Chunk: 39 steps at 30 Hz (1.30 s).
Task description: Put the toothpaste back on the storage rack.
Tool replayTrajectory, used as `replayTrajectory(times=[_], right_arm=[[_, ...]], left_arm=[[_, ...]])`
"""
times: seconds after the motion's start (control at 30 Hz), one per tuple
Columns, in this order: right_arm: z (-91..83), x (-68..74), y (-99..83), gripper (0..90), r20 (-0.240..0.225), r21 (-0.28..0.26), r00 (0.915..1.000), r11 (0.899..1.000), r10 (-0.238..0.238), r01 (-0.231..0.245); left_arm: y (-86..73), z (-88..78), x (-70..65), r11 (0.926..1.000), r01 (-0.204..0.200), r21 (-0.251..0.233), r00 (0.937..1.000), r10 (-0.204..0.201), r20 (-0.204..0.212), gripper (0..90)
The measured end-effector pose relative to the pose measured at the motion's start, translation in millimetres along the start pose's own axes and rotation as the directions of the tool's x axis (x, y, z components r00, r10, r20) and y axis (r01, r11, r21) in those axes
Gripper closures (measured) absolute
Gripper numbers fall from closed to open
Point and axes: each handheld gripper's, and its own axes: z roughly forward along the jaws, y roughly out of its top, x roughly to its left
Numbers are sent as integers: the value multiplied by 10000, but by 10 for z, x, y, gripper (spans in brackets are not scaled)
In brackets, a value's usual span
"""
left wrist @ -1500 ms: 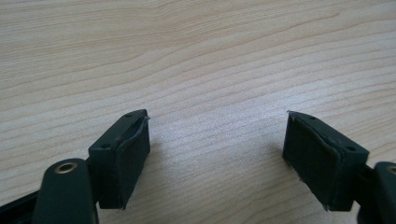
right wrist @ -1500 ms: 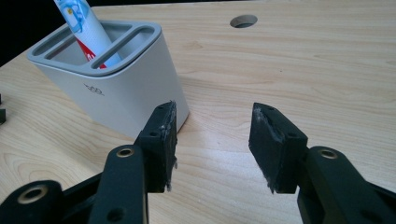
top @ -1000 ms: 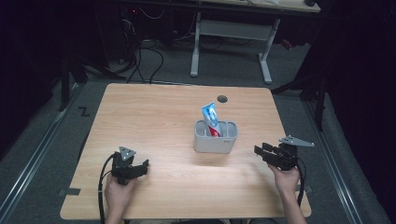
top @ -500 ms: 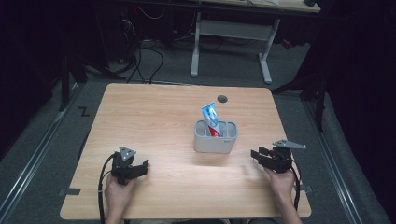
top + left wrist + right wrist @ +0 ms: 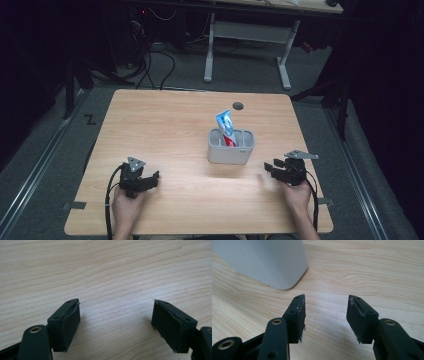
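Presently the right gripper (image 5: 270,168) sits low over the light wooden table (image 5: 165,125), jaws just opening, part-way apart and empty, just beside the grey plastic holder (image 5: 230,152) bearing an upright blue-and-red toothpaste tube (image 5: 225,127). The left gripper (image 5: 150,178) rests wide apart, empty.

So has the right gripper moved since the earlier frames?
Yes. The right gripper has come in toward the grey holder and lower over the table, its jaws opening, nothing between them.
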Motion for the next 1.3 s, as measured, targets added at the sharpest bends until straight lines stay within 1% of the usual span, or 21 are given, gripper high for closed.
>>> replayTrajectory(times=[0.07, 0.17, 0.3, 0.5, 0.6, 0.83, 1.0, 1.1, 1.2, 1.27, 1.3], right_arm=[[31, 26, -8, 484, 133, 135, 9998, 9997, -180, 178], [74, 46, -17, 482, 208, 308, 9993, 9991, -300, 294], [106, 51, -23, 480, 178, 339, 9995, 9991, -265, 259], [164, 66, -35, 476, 214, 497, 9991, 9981, -375, 364], [187, 76, -40, 475, 249, 587, 9991, 9977, -352, 337], [236, 104, -46, 476, 448, 593, 9972, 9966, -594, 567], [251, 124, -45, 471, 500, 564, 9966, 9965, -647, 619], [258, 144, -48, 460, 581, 587, 9952, 9954, -791, 757], [265, 165, -54, 451, 705, 599, 9917, 9928, -1074, 1033], [269, 180, -61, 444, 775, 576, 9904, 9923, -1142, 1099], [269, 187, -65, 443, 766, 557, 9911, 9929, -1093, 1052]], left_arm=[[0, 0, 0, 10000, -1, 1, 10000, 1, 2, 233], [0, 0, 0, 10000, -1, 2, 10000, 1, 1, 233], [0, 0, 0, 10000, 1, 0, 10000, -1, 1, 233], [0, 0, 0, 10000, 1, 0, 10000, -1, 2, 233], [0, 0, 0, 10000, -1, 1, 10000, 1, 2, 234], [0, 0, 0, 10000, 7, 0, 10000, -7, 4, 233], [0, 0, 0, 10000, 6, 0, 10000, -6, 5, 233], [0, 0, 0, 10000, 2, -1, 10000, -2, 5, 233], [0, -2, 0, 10000, 6, 13, 10000, -6, 5, 233], [-1, -3, 1, 10000, 5, 11, 10000, -5, 9, 233], [-2, -2, 0, 10000, 17, -4, 10000, -17, 12, 233]])
